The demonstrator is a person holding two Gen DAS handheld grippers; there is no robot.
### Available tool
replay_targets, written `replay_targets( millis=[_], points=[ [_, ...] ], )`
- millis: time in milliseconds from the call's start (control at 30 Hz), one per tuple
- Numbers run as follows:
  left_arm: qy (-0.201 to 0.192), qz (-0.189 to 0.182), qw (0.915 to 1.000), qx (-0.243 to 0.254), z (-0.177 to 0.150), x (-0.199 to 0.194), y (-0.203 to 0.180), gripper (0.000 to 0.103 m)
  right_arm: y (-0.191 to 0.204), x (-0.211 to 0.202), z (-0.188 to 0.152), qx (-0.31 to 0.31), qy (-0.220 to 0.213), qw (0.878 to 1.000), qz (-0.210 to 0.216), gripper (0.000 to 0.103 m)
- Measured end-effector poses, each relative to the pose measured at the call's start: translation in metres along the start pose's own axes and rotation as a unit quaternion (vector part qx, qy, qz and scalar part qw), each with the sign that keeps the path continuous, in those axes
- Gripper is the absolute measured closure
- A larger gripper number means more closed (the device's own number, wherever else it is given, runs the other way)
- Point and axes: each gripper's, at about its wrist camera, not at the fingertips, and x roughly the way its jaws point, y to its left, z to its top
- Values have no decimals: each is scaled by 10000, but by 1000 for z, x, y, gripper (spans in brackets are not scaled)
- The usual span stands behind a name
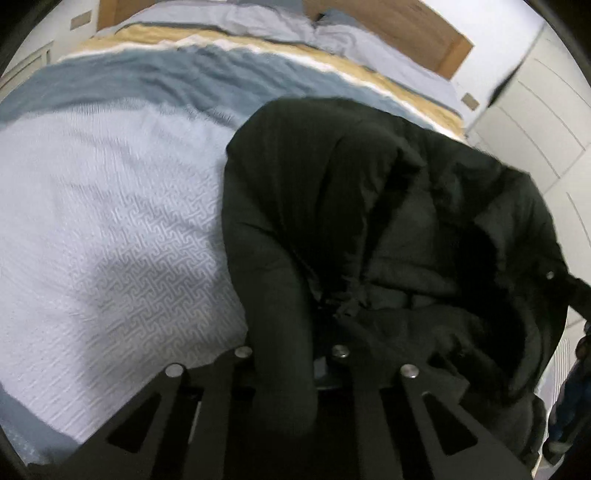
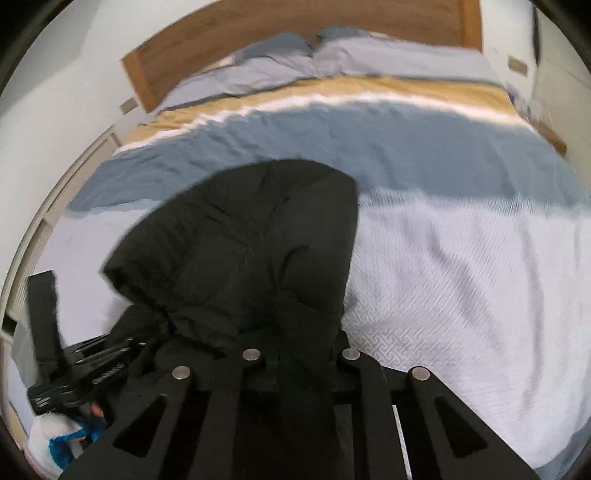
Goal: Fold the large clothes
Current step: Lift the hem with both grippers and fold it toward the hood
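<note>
A large black padded jacket [image 1: 388,221] hangs bunched above the bed, held up from the near side. My left gripper [image 1: 291,354] is shut on a fold of it, the fabric draped over and between the fingers. In the right wrist view the same jacket [image 2: 251,251] hangs in front of my right gripper [image 2: 301,356], which is shut on its edge. The left gripper [image 2: 70,369] shows at the lower left of that view, beside the jacket. The fingertips of both grippers are hidden by cloth.
The bed has a white textured bedspread [image 1: 110,229], a blue band [image 2: 369,147], a yellow band and grey pillows [image 2: 332,62] by a wooden headboard [image 2: 295,22]. White wardrobe doors [image 1: 535,122] stand to the right in the left wrist view.
</note>
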Motion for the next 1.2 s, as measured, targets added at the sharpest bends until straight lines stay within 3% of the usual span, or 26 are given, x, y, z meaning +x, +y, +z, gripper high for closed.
replay_targets(
  millis=[133,267,367,533,700,967,1200],
  points=[
    [-483,-374,9980,169,-12,-62,-5,94,14,-60,-9,-609,-405,9972,143,92],
    [-723,-638,9943,459,-42,-125,-10,93,20,-121,-43,-899,-763,9922,397,92],
    [-769,-777,9920,639,-72,-161,-12,93,18,-159,-78,-848,-986,9897,595,92],
    [-679,-1160,9901,401,-129,-198,-3,91,12,-191,-142,-634,-1006,9899,770,91],
    [-370,-1106,9930,178,-189,-210,12,92,2,-189,-199,-320,-700,9943,740,90],
    [-109,-831,9963,-194,-237,-244,36,92,-25,-182,-249,72,-349,9983,466,78],
    [-96,-503,9973,-520,-266,-317,59,91,-40,-220,-277,138,-107,9995,279,70]
  ],
)
